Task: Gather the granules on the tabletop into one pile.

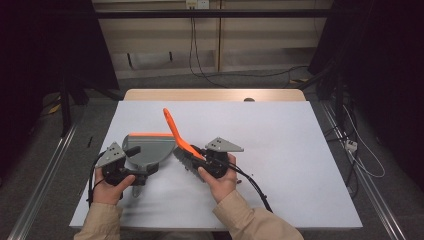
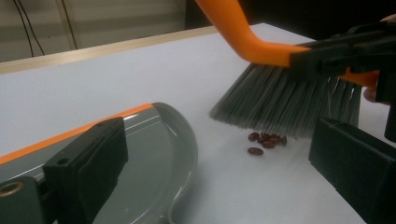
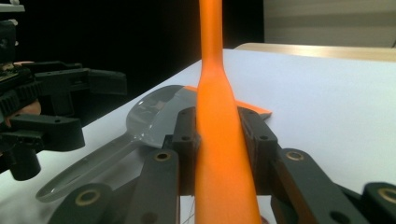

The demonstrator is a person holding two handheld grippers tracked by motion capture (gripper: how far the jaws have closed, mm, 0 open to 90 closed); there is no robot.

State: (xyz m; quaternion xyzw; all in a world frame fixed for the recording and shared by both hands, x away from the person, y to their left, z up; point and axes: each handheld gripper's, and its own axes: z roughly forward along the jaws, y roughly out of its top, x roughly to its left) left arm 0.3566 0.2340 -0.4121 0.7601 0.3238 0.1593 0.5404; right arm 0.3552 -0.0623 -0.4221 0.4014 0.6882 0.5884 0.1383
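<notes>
while your right gripper (image 1: pixel 196 154) clamps the orange brush (image 1: pixel 176 134) mid-frame over the beans (image 2: pixel 266 140), your left gripper (image 1: pixel 131 167) grips the dustpan (image 1: pixel 150 148) handle.

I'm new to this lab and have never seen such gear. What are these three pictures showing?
A person sits at a white table with a hand-held two-jaw gripper in each hand. One picture comes from a camera above; the other two come from cameras riding on each gripper. The right gripper is shut on the orange handle of a brush with grey bristles. The left gripper is at the handle of a grey dustpan; whether it clamps the handle is hard to tell. A few dark red beans lie between bristles and pan.
</notes>
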